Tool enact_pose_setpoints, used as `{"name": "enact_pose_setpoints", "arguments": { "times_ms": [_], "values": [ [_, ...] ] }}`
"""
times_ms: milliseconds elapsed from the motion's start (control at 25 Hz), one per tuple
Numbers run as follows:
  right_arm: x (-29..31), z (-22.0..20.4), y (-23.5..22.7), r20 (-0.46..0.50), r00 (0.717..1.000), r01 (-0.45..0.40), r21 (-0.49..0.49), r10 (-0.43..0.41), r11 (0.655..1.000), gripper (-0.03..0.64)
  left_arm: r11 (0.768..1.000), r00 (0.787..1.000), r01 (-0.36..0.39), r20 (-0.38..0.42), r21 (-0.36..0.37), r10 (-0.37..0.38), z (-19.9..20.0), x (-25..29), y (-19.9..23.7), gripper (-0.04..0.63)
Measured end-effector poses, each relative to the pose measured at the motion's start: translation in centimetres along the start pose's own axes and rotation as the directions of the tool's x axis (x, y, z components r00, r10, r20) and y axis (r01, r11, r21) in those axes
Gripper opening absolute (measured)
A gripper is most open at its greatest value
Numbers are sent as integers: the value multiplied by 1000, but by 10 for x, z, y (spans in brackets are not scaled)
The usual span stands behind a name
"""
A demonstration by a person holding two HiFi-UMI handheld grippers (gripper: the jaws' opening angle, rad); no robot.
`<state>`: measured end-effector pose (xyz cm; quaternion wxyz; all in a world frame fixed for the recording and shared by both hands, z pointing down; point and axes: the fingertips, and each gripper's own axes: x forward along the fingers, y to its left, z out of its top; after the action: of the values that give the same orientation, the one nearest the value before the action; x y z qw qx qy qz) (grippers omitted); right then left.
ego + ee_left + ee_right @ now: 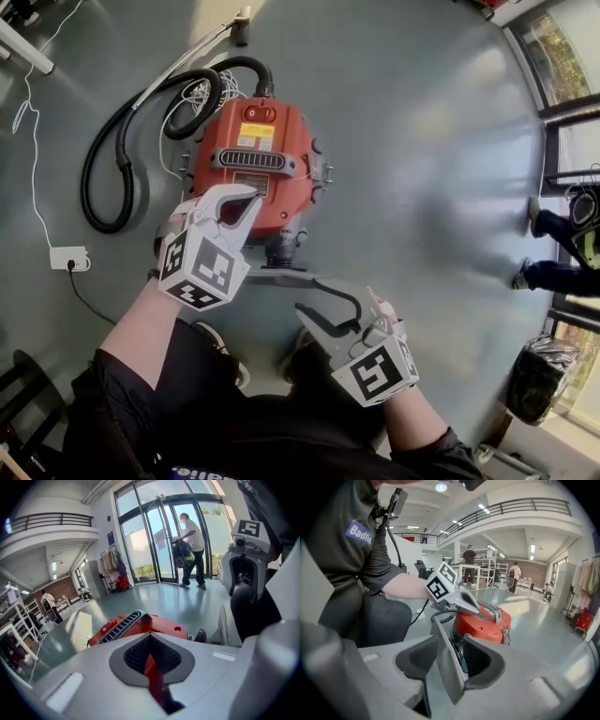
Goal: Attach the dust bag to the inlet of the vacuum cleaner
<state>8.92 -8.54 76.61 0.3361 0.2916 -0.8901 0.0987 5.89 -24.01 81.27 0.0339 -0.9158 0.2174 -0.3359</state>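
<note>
Sitting at the inlet of the vacuum cleaner (262,159), the dust bag (445,653) seemed light and stiff-collared, best pinched by its edge; the right hand-held gripper (335,304) hung released, the left hand-held gripper (249,194) clenched on nothing.

A large, bright hall with a smooth grey-green floor (422,141) that reflects daylight in soft patches. On one side, tall glass doors (164,541) and windows (562,56) look onto greenery; a person (192,538) stands at the doors. Beside them, a clothes rack (111,562) hangs full of coats. A curved white balcony with a dark railing (51,520) runs overhead, below round ceiling lights (440,487). Further back, people stand at white worktables (480,573) in front of a reddish-brown wall (539,571). A white power strip (68,258) lies on the floor, and a black bin bag (542,375) sits near the windows.
</note>
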Motion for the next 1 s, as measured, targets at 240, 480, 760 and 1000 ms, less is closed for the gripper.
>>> {"name": "enact_pose_setpoints", "arguments": {
  "times_ms": [240,480,760,1000],
  "values": [
    [-46,49,16,25,1000,-10,66,9,998,116,985,994,-69,70,-155,81,47,-55,19,14],
    [-108,91,36,-46,997,-61,119,67,991,-2,970,997,-67,9,-234,71,76,-142,13,14],
    [-186,163,70,-52,991,-115,167,126,979,-5,941,997,-73,-32,-331,66,132,-248,-6,14],
    [-248,220,92,13,987,-161,137,161,977,-5,918,989,-131,13,-375,146,225,-329,-23,14]
  ]
}}
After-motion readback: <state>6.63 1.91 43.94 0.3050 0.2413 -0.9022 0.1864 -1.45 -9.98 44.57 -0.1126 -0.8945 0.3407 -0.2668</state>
